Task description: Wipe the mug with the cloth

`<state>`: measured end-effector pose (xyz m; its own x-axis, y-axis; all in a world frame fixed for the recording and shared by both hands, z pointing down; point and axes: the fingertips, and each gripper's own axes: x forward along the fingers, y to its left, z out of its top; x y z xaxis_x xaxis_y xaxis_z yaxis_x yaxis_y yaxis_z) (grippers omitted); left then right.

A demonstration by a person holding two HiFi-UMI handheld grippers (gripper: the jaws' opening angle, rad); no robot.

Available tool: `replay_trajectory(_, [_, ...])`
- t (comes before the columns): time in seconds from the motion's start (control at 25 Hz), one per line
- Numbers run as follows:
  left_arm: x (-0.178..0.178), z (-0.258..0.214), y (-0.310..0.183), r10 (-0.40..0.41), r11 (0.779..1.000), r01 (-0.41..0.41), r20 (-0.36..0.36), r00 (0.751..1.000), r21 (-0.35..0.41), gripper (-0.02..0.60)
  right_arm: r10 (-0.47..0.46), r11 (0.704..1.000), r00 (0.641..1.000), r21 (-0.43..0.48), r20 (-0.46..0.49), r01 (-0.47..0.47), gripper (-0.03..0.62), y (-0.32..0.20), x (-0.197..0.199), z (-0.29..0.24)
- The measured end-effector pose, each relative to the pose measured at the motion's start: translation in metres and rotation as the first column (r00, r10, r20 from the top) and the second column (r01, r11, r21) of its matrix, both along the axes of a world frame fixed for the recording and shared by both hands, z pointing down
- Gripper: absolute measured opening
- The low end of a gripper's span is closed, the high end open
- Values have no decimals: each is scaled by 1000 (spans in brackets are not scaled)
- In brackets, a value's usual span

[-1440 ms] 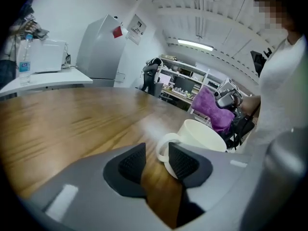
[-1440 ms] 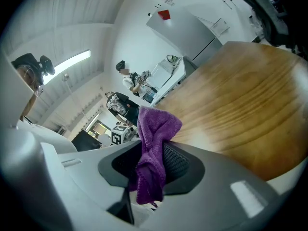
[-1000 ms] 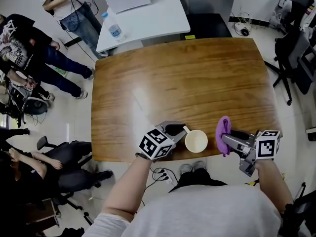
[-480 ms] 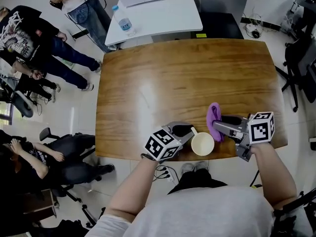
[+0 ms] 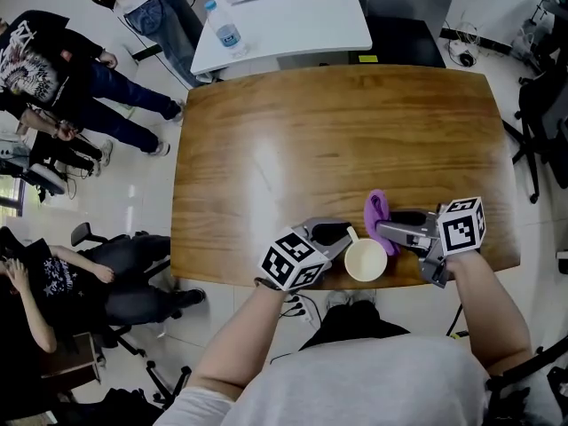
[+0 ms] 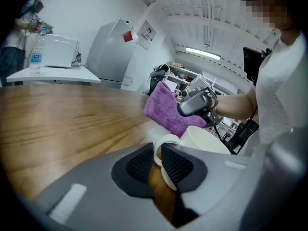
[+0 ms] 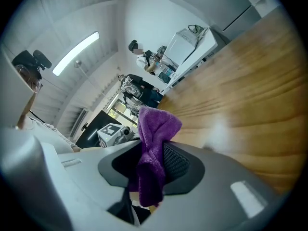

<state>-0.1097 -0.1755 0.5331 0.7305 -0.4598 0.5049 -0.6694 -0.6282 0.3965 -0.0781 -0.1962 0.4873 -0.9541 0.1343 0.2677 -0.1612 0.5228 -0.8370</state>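
Note:
A cream mug (image 5: 366, 260) sits at the near edge of the wooden table (image 5: 302, 140), open end up. My left gripper (image 5: 342, 236) is shut on the mug's handle (image 6: 162, 146), the pads pinching it from both sides. My right gripper (image 5: 388, 228) is shut on a purple cloth (image 5: 377, 213), which hangs just right of the mug and close to its rim. In the left gripper view the cloth (image 6: 168, 110) shows behind the mug (image 6: 207, 139). In the right gripper view the cloth (image 7: 151, 153) is bunched between the jaws and hides the mug.
A white side table (image 5: 284, 11) with a water bottle (image 5: 224, 27) stands beyond the far edge. Several people stand and sit at the left (image 5: 53, 69). Office chairs (image 5: 541, 114) stand at the right. Both grippers work close to the table's near edge.
My right gripper has carried the cloth leftward, closing the gap to the mug. The left gripper and mug have held their place.

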Motion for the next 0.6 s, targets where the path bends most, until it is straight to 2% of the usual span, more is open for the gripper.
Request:
replay_trajectory(0.16, [0,-1,-3,-20,1000,20,-21,1000,-1,51,-26,1000,999,2,-41,26,132,1,-1,12])
replay_trajectory(0.44, [3,3,0,-30,999,31,-9,999,8,49,-64,993,973,83,-221,84,132,10,6,51])
replay_trajectory(0.6, [0,2,-2,-36,999,36,-10,999,11,49,-68,989,961,109,-268,100,132,10,4,58])
